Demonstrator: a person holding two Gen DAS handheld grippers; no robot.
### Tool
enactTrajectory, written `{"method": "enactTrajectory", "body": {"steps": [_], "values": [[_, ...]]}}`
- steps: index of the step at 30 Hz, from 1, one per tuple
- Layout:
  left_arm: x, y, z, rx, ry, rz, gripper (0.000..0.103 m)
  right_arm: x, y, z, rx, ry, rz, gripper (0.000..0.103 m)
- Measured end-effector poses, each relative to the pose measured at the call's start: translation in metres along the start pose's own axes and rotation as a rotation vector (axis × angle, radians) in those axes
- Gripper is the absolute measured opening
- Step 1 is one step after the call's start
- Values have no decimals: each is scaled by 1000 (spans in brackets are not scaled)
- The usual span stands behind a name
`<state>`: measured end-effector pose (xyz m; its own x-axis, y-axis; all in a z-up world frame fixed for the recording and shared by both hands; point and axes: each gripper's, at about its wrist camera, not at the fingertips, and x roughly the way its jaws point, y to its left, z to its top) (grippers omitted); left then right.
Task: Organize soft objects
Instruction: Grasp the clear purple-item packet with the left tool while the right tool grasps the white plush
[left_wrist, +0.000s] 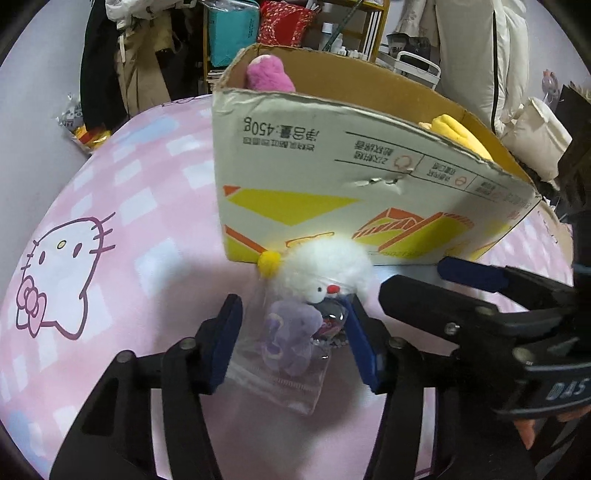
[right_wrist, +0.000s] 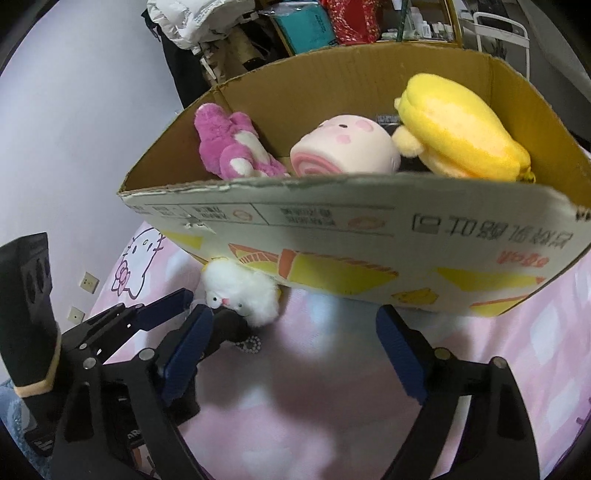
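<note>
Left tool straddles a clear zip bag holding a purple plush; pads not visibly pressing it. White fluffy plush with yellow pom-pom just beyond, against the cardboard box. Right tool enters from the right. Pink Hello Kitty bedsheet underneath.

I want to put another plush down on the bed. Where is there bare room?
Free: pink sheet left of the cardboard box, around the cat print. Crowded: the box front, where the white plush, bagged purple toy and both tools sit.
</note>
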<state>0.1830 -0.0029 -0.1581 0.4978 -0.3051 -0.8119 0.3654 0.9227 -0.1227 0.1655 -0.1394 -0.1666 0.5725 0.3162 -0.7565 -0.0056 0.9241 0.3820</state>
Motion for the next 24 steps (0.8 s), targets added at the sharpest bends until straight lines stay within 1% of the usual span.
{"method": "enactTrajectory", "body": {"steps": [3, 7, 10, 11, 12, 14, 18, 22, 24], "values": [[-2, 4, 0, -11, 11, 4, 50, 3, 2, -1, 8, 3, 10, 93], [-4, 4, -2, -23, 21, 1, 50, 7, 9, -2, -3, 8, 8, 93], [-4, 6, -4, -41, 36, 5, 53, 9, 11, -2, -1, 10, 5, 93], [-4, 7, -5, -47, 39, 6, 55, 10, 11, -2, 2, 11, 5, 93], [-5, 9, -5, -53, 42, 13, 62, 10, 10, -1, 5, 11, 6, 92], [-4, 13, -6, -72, 51, 33, 66, 12, 7, 0, 17, 19, 7, 83], [-1, 24, -8, -130, 92, -1, 67, 16, 2, 0, 50, 29, 16, 82], [-1, 29, -10, -144, 131, 3, 68, 15, 4, -1, 50, 28, 26, 82], [-2, 28, -13, -139, 154, 19, 68, 16, 7, 0, 50, 29, 37, 82]]}}
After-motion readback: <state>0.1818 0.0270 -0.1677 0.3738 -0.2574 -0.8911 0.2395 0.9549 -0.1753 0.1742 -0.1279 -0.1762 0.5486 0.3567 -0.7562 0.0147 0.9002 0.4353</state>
